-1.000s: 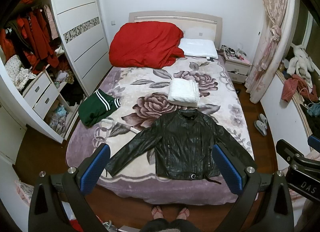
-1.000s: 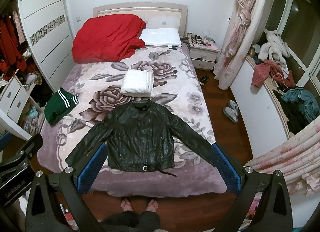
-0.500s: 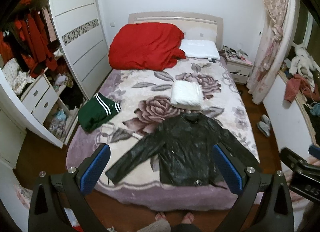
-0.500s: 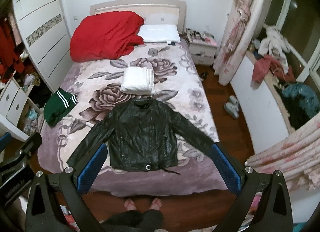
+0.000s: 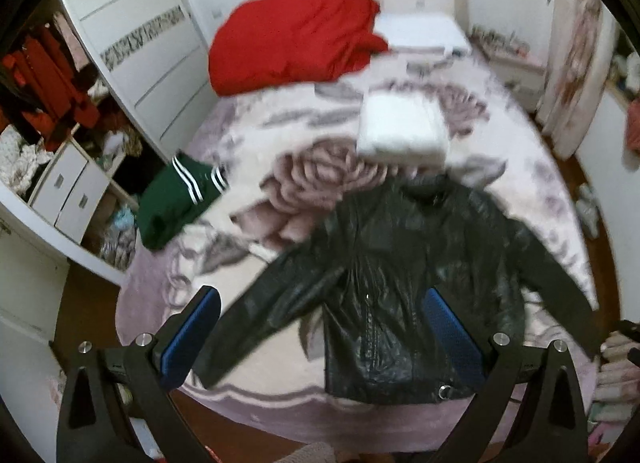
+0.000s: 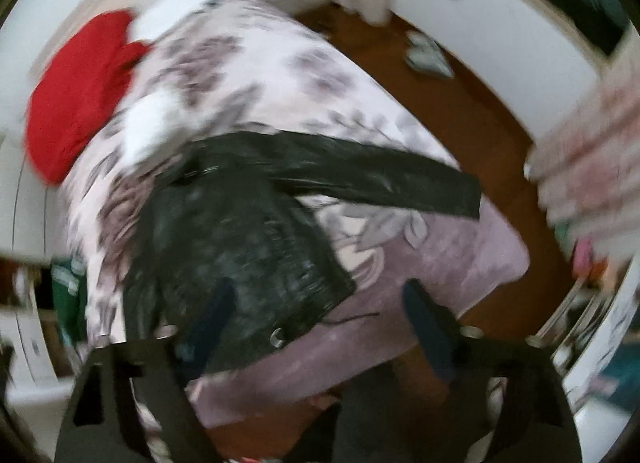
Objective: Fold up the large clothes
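Our left claw (image 5: 320,315) gapes wide and empty above the black leather jacket (image 5: 404,295), spread flat at the near end of the floral purple bedspread (image 5: 312,167). Our right claw (image 6: 316,311) is closing, nothing between its blurred fingers. Only its view shows one sleeve reaching the bed's edge by brown floor (image 6: 452,111); ours shows a folded white towel (image 5: 400,127) and green striped garment (image 5: 176,199).

Both wrist views look steeply down from the bed's (image 5: 520,167) foot, sharing the black jacket (image 5: 400,263).
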The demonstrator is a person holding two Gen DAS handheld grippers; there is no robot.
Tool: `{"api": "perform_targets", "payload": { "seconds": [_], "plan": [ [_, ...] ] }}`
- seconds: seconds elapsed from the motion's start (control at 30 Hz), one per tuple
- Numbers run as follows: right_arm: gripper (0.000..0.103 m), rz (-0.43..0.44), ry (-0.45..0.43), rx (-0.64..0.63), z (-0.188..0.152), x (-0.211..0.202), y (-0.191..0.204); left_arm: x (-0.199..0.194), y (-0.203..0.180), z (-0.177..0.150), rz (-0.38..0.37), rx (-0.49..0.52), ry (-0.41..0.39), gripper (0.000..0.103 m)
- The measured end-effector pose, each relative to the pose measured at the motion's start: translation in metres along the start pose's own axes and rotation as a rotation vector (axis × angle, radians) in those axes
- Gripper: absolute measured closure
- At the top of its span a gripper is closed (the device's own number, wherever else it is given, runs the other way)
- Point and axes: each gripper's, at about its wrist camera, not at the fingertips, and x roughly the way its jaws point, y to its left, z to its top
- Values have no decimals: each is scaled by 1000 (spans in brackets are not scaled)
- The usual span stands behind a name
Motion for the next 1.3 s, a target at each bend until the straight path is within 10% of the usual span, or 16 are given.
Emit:
{"api": "perform_targets", "payload": {
  "seconds": [0.33, 0.47, 0.73, 0.83, 1.3],
  "plan": [
    [23, -32, 160, 576, -43, 235, -276, 173, -119, -46, 56, 37, 235, 0],
    [23, 114, 72, 792, -51, 291, -338, 206, -161, -50, 37, 65, 269, 0],
    [25, 306, -218, 1068, -36, 321, -357, 223, -235, -7, 14, 121, 190, 0],
    [97, 330, -241, 1058, -17, 325, -354, 233, -267, 17, 1, 140, 164, 0],
    [98, 318, -256, 831, 60, 272, -368, 298, -316, 30, 2, 172, 237, 0]
  ]
}}
